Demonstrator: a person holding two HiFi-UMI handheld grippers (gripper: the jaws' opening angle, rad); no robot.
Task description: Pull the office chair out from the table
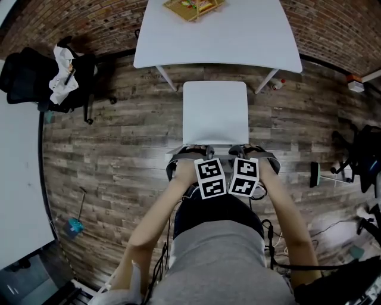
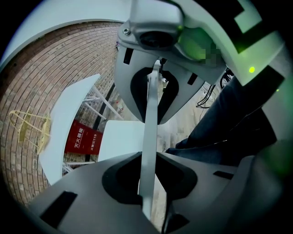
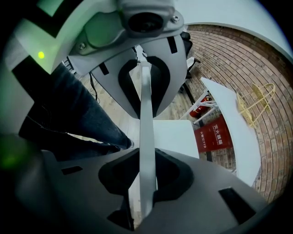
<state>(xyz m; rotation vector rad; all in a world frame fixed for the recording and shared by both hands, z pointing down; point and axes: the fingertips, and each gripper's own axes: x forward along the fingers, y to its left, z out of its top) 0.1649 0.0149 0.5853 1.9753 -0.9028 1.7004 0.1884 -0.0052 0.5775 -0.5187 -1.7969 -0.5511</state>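
A white chair stands pulled back from the white table, with its seat toward the table and its backrest toward me. My left gripper and right gripper point steeply down side by side on the top edge of the backrest. In the left gripper view the thin white backrest edge runs straight between the jaws of the left gripper, which press on it. In the right gripper view the backrest edge sits the same way in the right gripper.
A yellow wire basket sits on the table. A black office chair with white cloth on it stands at the left by a white desk. A red sign leans on the brick wall. Cables and stands lie at the right.
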